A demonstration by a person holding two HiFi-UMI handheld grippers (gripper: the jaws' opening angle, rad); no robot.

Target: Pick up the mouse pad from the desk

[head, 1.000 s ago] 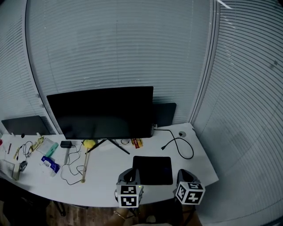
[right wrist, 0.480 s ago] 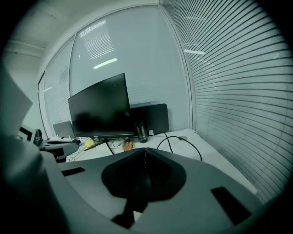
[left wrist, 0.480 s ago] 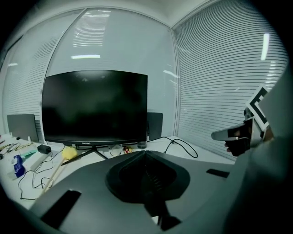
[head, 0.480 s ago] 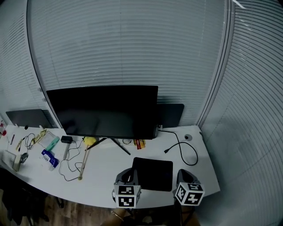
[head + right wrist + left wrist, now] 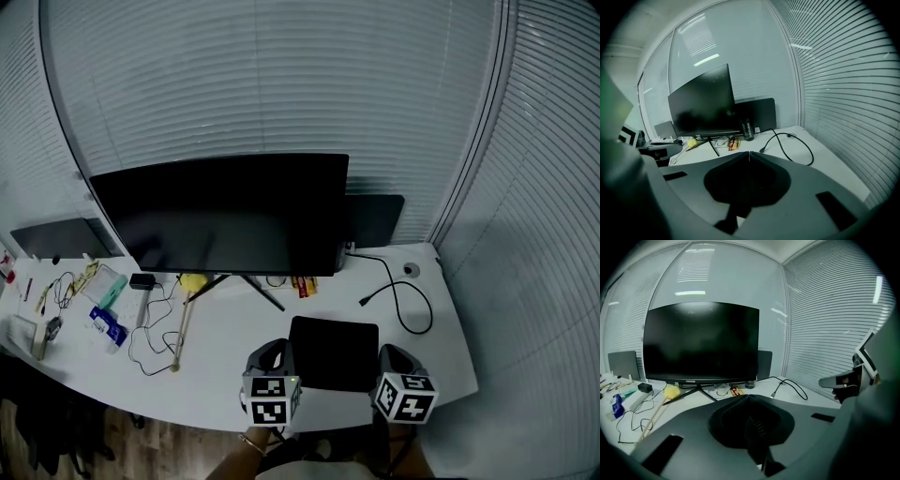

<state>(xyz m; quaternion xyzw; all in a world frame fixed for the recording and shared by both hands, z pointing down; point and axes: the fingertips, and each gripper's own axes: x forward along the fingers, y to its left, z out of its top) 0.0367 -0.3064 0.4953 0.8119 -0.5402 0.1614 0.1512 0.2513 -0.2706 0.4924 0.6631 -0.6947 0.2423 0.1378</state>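
The black mouse pad (image 5: 334, 349) lies flat near the desk's front edge, in front of the monitor's stand. My left gripper (image 5: 268, 355) hovers at the pad's near left corner, its marker cube toward me. My right gripper (image 5: 395, 356) hovers just off the pad's near right corner. In the left gripper view the jaws of the left gripper (image 5: 747, 396) meet at a point with nothing between them. The right gripper (image 5: 749, 153) looks the same in its own view, tips together and empty. Both gripper bodies hide the pad in those views.
A wide dark monitor (image 5: 221, 217) stands behind the pad on a thin-legged stand. A black cable (image 5: 405, 298) loops at the right. A yellow object (image 5: 192, 281), a wooden stick (image 5: 180, 334), thin wires (image 5: 150, 352) and a blue packet (image 5: 106, 326) lie to the left. Window blinds (image 5: 281, 84) close off the back.
Both grippers have come slightly forward and down, now flanking the pad's near corners. The head view has shifted, so the desk sits a little to the right. Both stay shut.
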